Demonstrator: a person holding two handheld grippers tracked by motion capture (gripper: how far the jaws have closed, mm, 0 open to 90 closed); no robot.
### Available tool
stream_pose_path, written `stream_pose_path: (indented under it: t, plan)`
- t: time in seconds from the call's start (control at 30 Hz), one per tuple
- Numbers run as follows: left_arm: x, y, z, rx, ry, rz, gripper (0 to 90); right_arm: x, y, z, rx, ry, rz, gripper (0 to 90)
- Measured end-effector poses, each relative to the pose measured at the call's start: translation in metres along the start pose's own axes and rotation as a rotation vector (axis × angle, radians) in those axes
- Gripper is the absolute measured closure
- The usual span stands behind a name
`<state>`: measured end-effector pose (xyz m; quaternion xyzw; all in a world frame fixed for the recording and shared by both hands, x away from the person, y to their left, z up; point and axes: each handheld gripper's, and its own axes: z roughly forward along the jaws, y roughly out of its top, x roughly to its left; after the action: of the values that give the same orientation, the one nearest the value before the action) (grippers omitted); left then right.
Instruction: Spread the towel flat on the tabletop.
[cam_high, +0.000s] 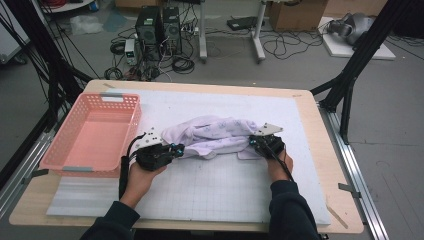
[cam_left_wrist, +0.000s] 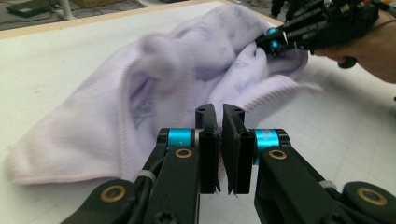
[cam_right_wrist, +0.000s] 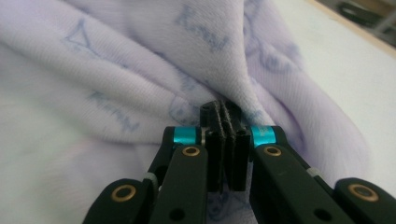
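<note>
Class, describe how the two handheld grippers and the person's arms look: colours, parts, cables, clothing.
Both the left gripper and the right gripper are black, with blue bands by the jaws and brass-coloured pivot pins. Each carries a grey three-cornered plate and trails a black cable. The person wears dark long sleeves.

Left gripper (cam_left_wrist: 219, 122): its two black jaws are standing nearly together, pinching a thin ribbed hem of the pale lilac knitted garment with faint blue print (cam_left_wrist: 154, 88). Garment is lying bunched on the white gridded mat (cam_left_wrist: 336, 130), humped towards the far edge. Right gripper (cam_left_wrist: 273, 41), black with blue rings, is gripping the garment's far fold; a hand (cam_left_wrist: 373, 51) is holding it.
</note>
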<state>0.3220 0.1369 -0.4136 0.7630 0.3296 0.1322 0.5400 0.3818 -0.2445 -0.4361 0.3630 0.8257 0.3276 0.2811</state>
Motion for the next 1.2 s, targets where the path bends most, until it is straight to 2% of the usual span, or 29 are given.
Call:
stream_pose_path:
  t: [0.07,0.1,0.17,0.23,0.3,0.37,0.43,0.5,0.57,0.63,0.7,0.73,0.77,0.87,0.93,1.03,1.1,1.13,1.2]
  plan:
    - [0.000,-0.002,-0.001,0.007,-0.006,-0.005,84.6,-0.007,-0.002,0.003,-0.004,0.030,0.070,87.5]
    - [0.000,-0.002,-0.001,0.007,-0.008,0.002,84.5,-0.007,-0.002,0.003,-0.009,0.035,0.089,86.0]
    - [0.000,-0.003,-0.002,0.002,-0.010,0.001,84.5,-0.005,-0.003,-0.002,-0.018,0.047,0.100,77.9]
    - [0.001,-0.005,-0.004,-0.002,-0.008,-0.010,84.4,-0.003,-0.005,-0.013,-0.058,0.080,0.113,69.3]
    - [0.003,-0.006,-0.005,0.000,-0.007,-0.018,84.4,-0.001,-0.008,-0.027,-0.098,0.133,0.132,67.5]
    - [0.003,-0.005,-0.006,-0.005,-0.006,-0.020,84.3,0.005,-0.011,-0.040,-0.125,0.164,0.109,66.8]
    - [0.003,-0.005,-0.006,-0.007,-0.012,-0.019,84.3,0.014,-0.015,-0.050,-0.142,0.228,0.083,66.7]
    - [0.003,-0.006,-0.005,-0.007,-0.013,-0.019,84.2,0.026,-0.018,-0.049,-0.121,0.278,0.052,65.1]
    - [0.003,-0.005,-0.006,-0.012,-0.014,-0.021,84.2,0.037,-0.019,-0.038,-0.068,0.282,0.028,61.3]
    - [0.003,-0.005,-0.008,-0.017,-0.019,-0.020,84.2,0.044,-0.018,-0.026,-0.030,0.272,0.016,61.3]
    - [0.004,-0.005,-0.010,-0.022,-0.018,-0.020,84.1,0.046,-0.017,-0.018,-0.002,0.244,-0.007,67.7]
    - [0.004,-0.006,-0.012,-0.022,-0.017,-0.023,84.1,0.045,-0.017,-0.018,0.000,0.252,0.013,82.7]
    - [0.005,-0.006,-0.013,-0.027,-0.014,-0.030,84.1,0.043,-0.017,-0.019,0.004,0.242,-0.003,85.1]
    - [0.008,-0.007,-0.018,-0.032,-0.002,-0.033,84.1,0.037,-0.022,-0.031,0.032,0.266,-0.046,86.7]
    - [0.009,-0.007,-0.021,-0.039,0.009,-0.035,84.2,0.028,-0.030,-0.046,0.014,0.260,-0.048,86.7]
    - [0.012,-0.006,-0.025,-0.050,0.026,-0.044,84.1,0.005,-0.047,-0.074,-0.047,0.219,0.005,86.7]
    - [0.012,-0.006,-0.027,-0.053,0.043,-0.039,85.0,-0.014,-0.059,-0.090,-0.081,0.168,0.067,86.7]
    - [0.013,-0.006,-0.028,-0.063,0.062,-0.040,89.0,-0.022,-0.064,-0.096,-0.100,0.139,0.096,86.8]
    - [0.016,-0.006,-0.031,-0.071,0.076,-0.054,89.0,-0.038,-0.074,-0.107,-0.130,0.085,0.160,86.8]
